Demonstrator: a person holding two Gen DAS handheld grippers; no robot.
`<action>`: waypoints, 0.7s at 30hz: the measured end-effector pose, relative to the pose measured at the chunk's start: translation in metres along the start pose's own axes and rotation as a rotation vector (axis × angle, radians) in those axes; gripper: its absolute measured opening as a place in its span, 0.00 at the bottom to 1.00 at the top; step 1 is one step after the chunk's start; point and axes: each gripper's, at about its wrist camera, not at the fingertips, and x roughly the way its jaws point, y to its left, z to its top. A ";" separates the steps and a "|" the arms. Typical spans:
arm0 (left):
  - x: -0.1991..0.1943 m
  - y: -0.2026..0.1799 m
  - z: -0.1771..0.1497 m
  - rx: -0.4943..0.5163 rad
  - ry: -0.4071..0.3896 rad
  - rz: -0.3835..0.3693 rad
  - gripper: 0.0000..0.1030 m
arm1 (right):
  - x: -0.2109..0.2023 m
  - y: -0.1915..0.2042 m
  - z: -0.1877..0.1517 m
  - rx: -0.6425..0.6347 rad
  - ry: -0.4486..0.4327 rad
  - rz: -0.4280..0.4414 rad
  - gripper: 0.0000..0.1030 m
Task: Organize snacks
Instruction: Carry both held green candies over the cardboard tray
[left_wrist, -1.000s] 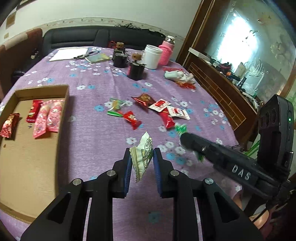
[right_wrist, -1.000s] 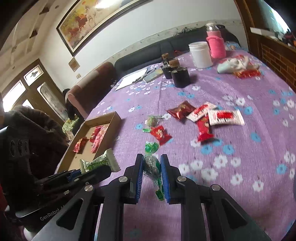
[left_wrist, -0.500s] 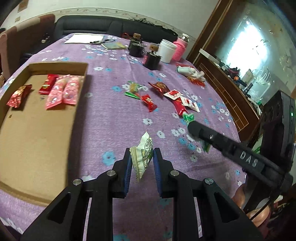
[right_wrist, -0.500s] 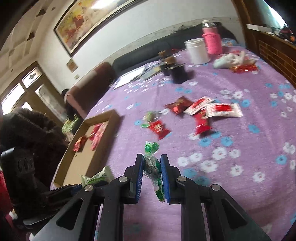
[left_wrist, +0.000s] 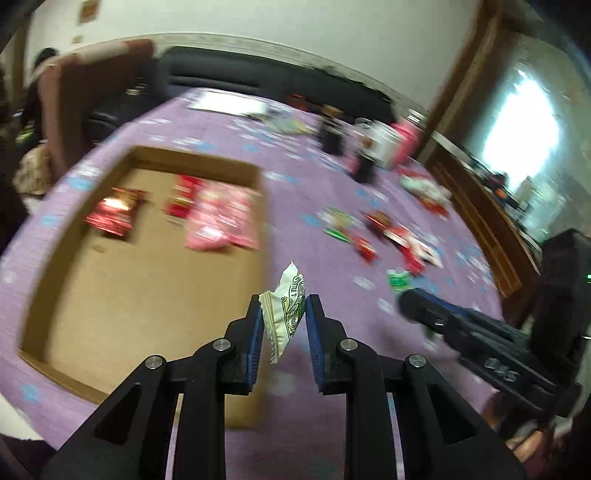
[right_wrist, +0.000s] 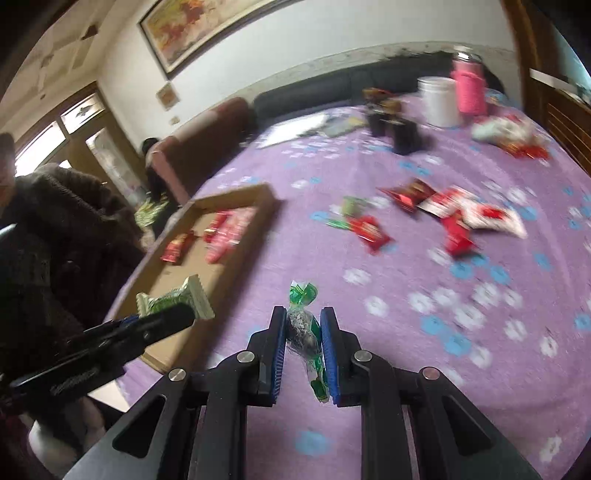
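The white-and-green snack packet (left_wrist: 284, 314) is pinched by one end between the pads of the left gripper (left_wrist: 283, 325), most of it sticking up free above the jaws, and it hangs over the near right edge of the cardboard tray (left_wrist: 74, 302). The twist-wrapped green candy (right_wrist: 304, 325) is clamped in the right gripper (right_wrist: 303, 343), over the purple flowered tablecloth (right_wrist: 406, 387) just beside the tray's near corner.

Inside the tray, toward its far edge, lie a dark red packet (left_wrist: 114, 214) and pink packets (left_wrist: 221, 218); the near half is bare cardboard. More red snacks (right_wrist: 454, 218) are scattered mid-table, well apart from the tray.

The main risk, as I judge it, is the shallow hold: a grip on a crinkly end could let the packet slip or swing out early and land on the cloth or across the tray wall. The two grippers are close together, so they could knock each other. Heavy blur makes exact clearances hard to tell.
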 end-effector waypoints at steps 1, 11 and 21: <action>0.001 0.010 0.005 -0.009 -0.007 0.027 0.19 | 0.005 0.009 0.007 -0.015 0.002 0.010 0.18; 0.062 0.110 0.040 -0.163 0.088 0.193 0.19 | 0.129 0.107 0.057 -0.155 0.151 0.066 0.18; 0.069 0.134 0.036 -0.230 0.118 0.199 0.23 | 0.175 0.130 0.045 -0.216 0.199 0.017 0.22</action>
